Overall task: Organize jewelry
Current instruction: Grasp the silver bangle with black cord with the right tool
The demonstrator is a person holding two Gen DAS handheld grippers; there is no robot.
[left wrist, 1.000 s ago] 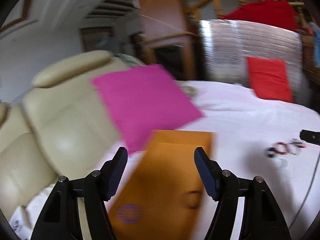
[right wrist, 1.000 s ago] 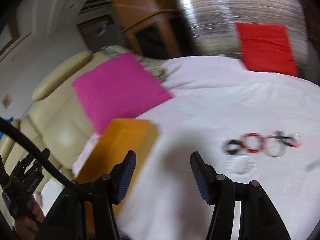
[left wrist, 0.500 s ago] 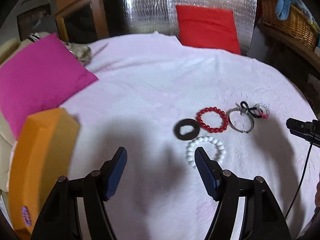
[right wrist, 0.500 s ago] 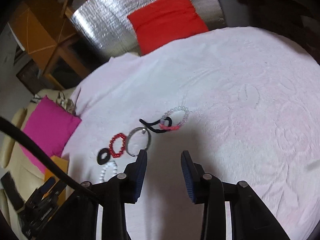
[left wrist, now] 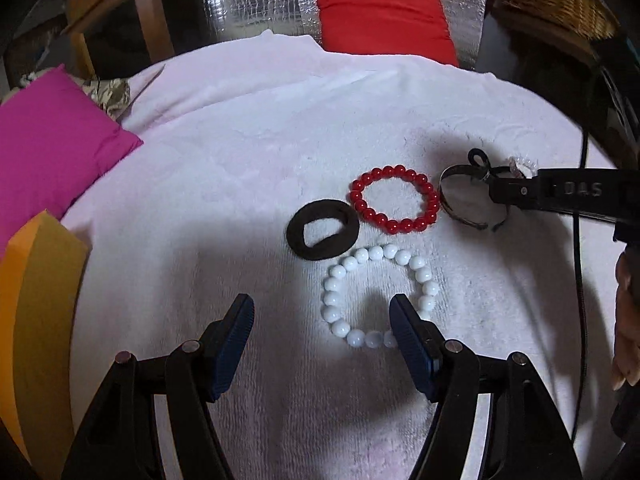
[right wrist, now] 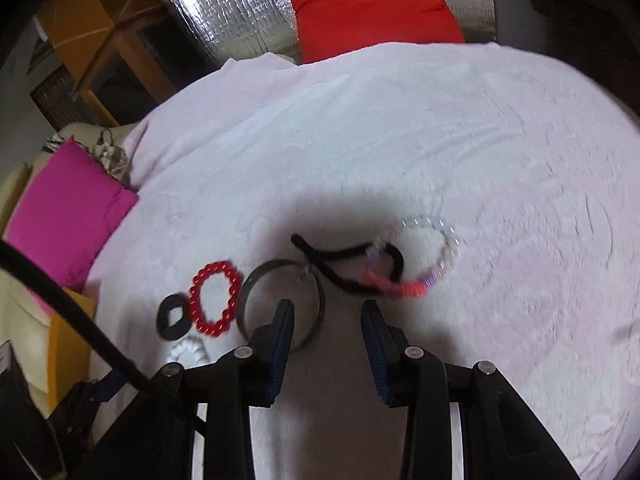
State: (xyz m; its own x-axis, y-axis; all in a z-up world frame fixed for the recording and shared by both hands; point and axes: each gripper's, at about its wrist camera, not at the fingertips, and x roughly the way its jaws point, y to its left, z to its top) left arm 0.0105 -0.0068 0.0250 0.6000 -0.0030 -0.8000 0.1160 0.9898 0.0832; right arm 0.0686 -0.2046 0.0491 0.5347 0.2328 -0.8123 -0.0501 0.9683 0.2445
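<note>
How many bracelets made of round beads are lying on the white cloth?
3: the white bead bracelet nearest the left hand-held gripper, the red bead bracelet just beyond it, and a blurry clear-and-pink bead bracelet tangled with a black cord farther right. More may be hidden.

The left gripper points steeply down, its jaws standing wide apart with nothing pressed between the pads. The right gripper tilts down likewise; its jaws are closing, nothing between them. At the left view's right edge, a hand grips the right tool.
</note>
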